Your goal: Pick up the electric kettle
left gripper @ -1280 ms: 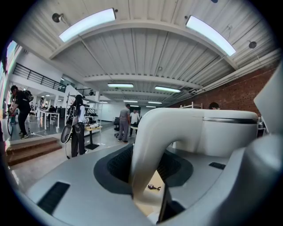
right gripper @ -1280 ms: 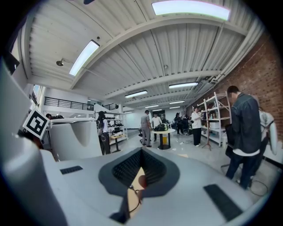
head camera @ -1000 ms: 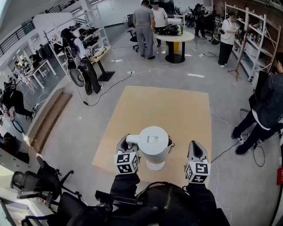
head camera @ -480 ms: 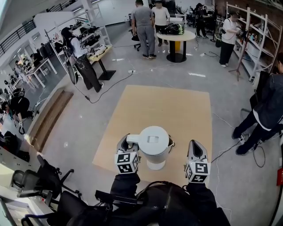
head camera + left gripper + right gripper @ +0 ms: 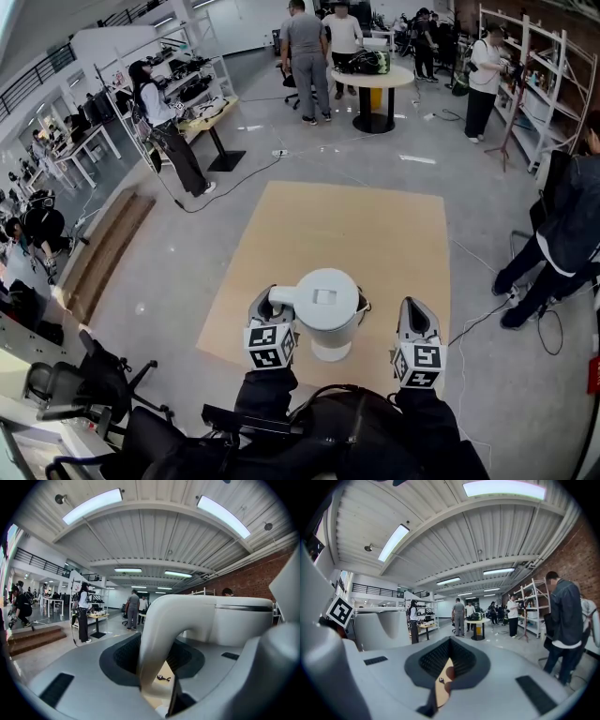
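Observation:
The white electric kettle [image 5: 324,302] hangs in the air over a tan floor mat [image 5: 356,230], seen from above in the head view with its round lid up. My left gripper [image 5: 271,300] is shut on its handle at the kettle's left side. In the left gripper view the curved white handle [image 5: 157,634] runs between the jaws, with the kettle body [image 5: 239,620] to the right. My right gripper [image 5: 417,314] is level with the kettle on its right, apart from it and shut on nothing. The right gripper view shows the kettle [image 5: 377,627] at far left.
The tan mat lies on a grey workshop floor. A person in dark clothes [image 5: 562,234] stands close on the right with cables by the feet. A round table [image 5: 372,80] with people stands far ahead, metal shelves [image 5: 539,80] at right, an office chair [image 5: 89,380] at lower left.
Both grippers and the kettle stay where they were. A person at the far left has walked a little farther back along the workbench.

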Demonstrator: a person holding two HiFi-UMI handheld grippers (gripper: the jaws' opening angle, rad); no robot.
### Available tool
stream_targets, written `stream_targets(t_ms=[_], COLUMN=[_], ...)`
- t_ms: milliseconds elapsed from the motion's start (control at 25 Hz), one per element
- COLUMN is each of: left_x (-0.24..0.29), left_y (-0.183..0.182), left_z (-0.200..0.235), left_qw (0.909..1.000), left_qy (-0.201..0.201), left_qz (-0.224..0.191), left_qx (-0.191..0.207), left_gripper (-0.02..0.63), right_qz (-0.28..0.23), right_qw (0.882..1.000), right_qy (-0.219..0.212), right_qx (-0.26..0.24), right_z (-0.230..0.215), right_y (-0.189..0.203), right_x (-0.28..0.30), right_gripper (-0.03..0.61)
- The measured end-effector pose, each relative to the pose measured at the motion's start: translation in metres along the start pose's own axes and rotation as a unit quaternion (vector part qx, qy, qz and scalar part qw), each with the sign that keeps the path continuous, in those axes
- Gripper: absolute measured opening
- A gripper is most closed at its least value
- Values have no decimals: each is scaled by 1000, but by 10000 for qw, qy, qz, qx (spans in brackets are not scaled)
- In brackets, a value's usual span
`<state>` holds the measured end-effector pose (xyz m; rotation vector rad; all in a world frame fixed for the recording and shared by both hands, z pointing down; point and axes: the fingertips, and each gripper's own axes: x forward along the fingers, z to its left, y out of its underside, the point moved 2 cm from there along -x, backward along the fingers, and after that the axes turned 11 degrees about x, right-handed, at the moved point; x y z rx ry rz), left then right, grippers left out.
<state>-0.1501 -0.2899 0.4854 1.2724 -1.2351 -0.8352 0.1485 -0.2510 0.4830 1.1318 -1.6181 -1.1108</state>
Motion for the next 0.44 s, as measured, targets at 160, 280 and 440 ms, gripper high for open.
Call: stream_targets(t_ms=[160,280,440], left_x=[-1,-1,-2], left_y=[1,-2,-5], left_z=[0,-1,-1], left_qw=[10000,10000,10000], left_qy=[9,15,25], left_qz=[-5,2,16], left_qx=[14,20,23], left_gripper=[138,138,138], right_qz=[5,21,42], right_qw=[10000,10000,10000], right_qy=[-19,-27,-20], right_qx=[-19,-22,-33], right_z=[2,3,4], right_y=[1,-1,-5], right_x=[-1,-1,-2], right_gripper=[0,0,0])
